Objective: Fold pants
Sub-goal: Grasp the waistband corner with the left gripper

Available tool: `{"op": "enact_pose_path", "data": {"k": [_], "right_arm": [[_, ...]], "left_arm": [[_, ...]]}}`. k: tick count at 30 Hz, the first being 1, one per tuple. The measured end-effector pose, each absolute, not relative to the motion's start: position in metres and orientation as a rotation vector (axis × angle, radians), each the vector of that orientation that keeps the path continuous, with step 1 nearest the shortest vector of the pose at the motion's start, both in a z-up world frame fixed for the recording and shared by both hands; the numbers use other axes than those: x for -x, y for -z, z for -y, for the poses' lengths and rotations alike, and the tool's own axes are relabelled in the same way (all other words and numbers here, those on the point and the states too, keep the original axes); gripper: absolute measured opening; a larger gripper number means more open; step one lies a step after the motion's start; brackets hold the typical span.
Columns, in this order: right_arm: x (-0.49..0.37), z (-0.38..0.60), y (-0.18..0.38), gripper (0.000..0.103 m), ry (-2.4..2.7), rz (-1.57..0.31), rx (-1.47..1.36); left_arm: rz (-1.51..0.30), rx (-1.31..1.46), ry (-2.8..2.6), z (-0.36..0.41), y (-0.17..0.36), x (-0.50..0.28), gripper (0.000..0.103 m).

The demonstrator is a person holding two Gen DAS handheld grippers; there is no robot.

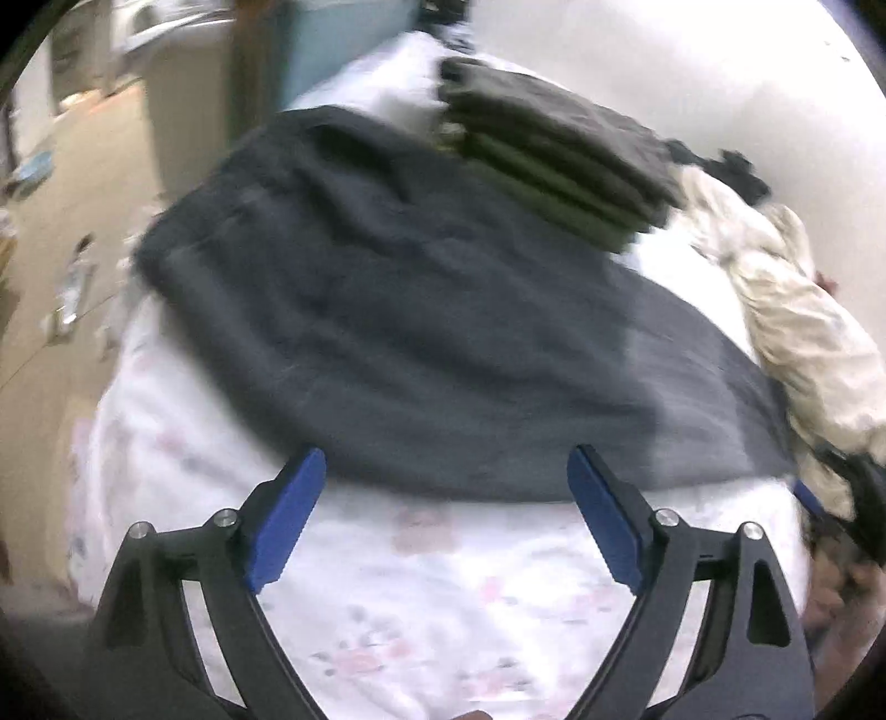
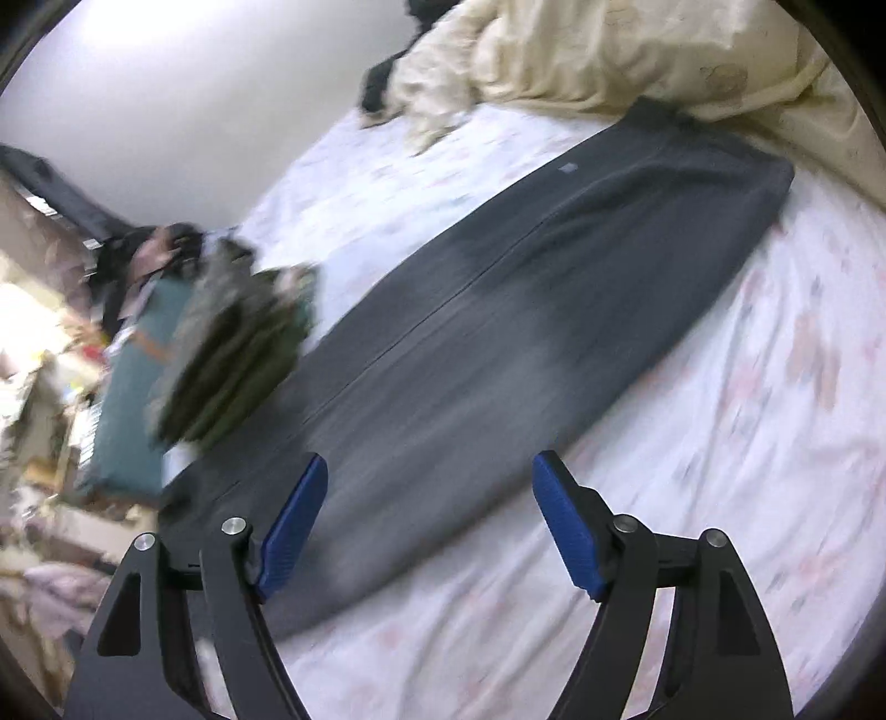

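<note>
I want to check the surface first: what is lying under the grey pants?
The grey pants lie on a white floral bedsheet. The covered part of the sheet is not visible.

Bare floral bed sheet (image 2: 692,443) lies open beside the pants (image 2: 498,332); a folded stack (image 1: 554,160) and cream bedding (image 2: 609,50) crowd the far side.

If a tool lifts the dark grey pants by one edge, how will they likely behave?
The dark grey pants would probably drape and sag: they lie flat and limp, with soft wrinkles. They look like thick fabric, so perhaps fairly heavy. On the floral sheet, a push would likely bunch them rather than slide them.
</note>
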State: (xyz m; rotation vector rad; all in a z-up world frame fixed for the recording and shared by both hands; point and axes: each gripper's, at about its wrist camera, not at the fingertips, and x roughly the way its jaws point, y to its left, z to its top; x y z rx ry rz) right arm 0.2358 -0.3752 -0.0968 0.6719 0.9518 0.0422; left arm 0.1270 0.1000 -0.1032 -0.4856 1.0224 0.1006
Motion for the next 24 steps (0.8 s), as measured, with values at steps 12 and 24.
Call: {"op": "enact_pose_path", "data": {"k": [12,24], "right_arm": [[-0.186,0.323,0.111,0.079,-0.153,-1.016,-0.670],[-0.199,0.340,0.130,0.079,-0.138,-1.001,-0.763]], "left_arm": [[-0.983,0.945,-0.079,-0.163,0.191,-0.119,0.087],[-0.772,0.915,-0.273,-0.242,0.193,-0.172,0.078]]}}
